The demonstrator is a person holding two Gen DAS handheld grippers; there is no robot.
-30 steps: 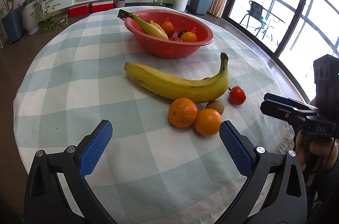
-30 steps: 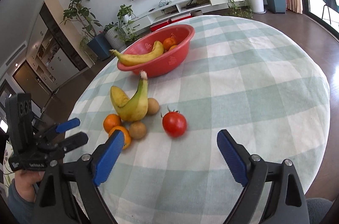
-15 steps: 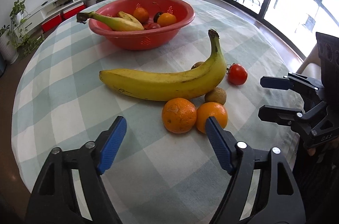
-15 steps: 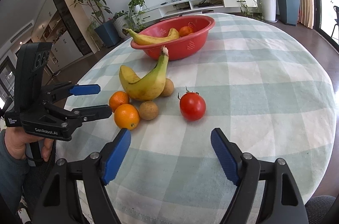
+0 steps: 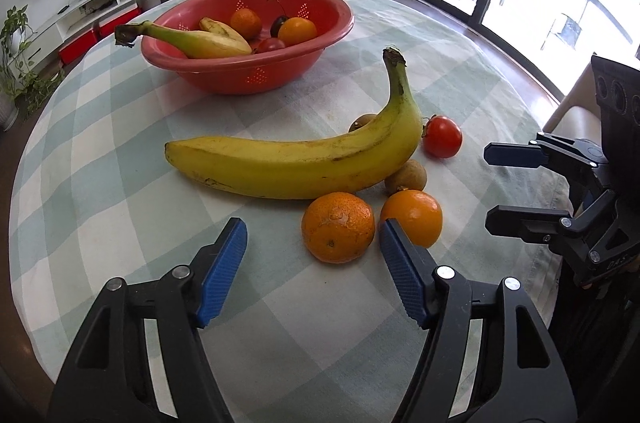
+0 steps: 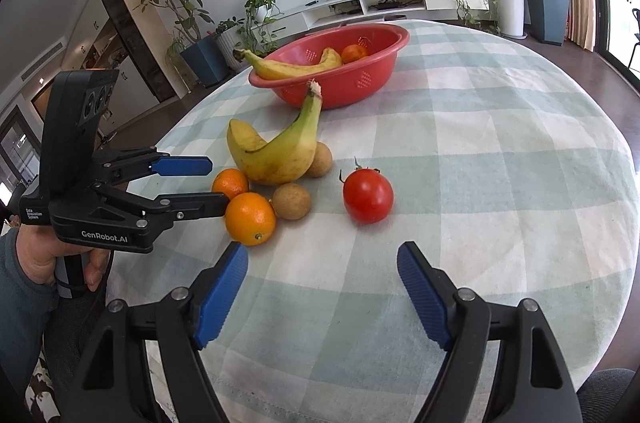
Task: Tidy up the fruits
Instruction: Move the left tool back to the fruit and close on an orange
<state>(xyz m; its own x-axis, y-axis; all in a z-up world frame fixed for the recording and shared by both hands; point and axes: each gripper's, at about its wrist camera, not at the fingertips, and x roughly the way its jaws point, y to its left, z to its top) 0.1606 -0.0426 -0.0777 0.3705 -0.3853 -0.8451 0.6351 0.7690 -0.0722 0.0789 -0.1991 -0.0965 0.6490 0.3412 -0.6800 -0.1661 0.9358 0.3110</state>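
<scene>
The left tool point(image 5: 312, 255) hangs low over the checked bench point(image 5: 100, 151), its blue pads apart and closing, with nothing pressed between them. An orange point(image 5: 338, 227) lies just beyond the pads, toward the right one, not touched so far as the left view shows. A second orange point(image 5: 412, 217) sits at its 3 o'clock, touching or nearly so, partly behind the right pad.

A long banana point(image 5: 304, 165) lies across the bench at 12 o'clock from the oranges, stem pointing up toward the bowl point(image 5: 248, 79). A small brown fruit point(image 5: 406, 177) rests against the banana's underside, another point(image 5: 362, 121) peeks out behind it, and a tomato point(image 5: 442, 137) stands at 3 o'clock from the banana's curve, just beside it.

The red bowl stands farther back at 11 o'clock and holds a banana, two oranges, a tomato and a dark fruit.

The right tool point(image 6: 322, 263) hovers over bare cloth at 6 o'clock from the tomato, well short of it, its pads wide apart and gripping nothing. A hand point(image 6: 40, 255) in a dark sleeve holds the left tool at 9 o'clock in the right view.
</scene>
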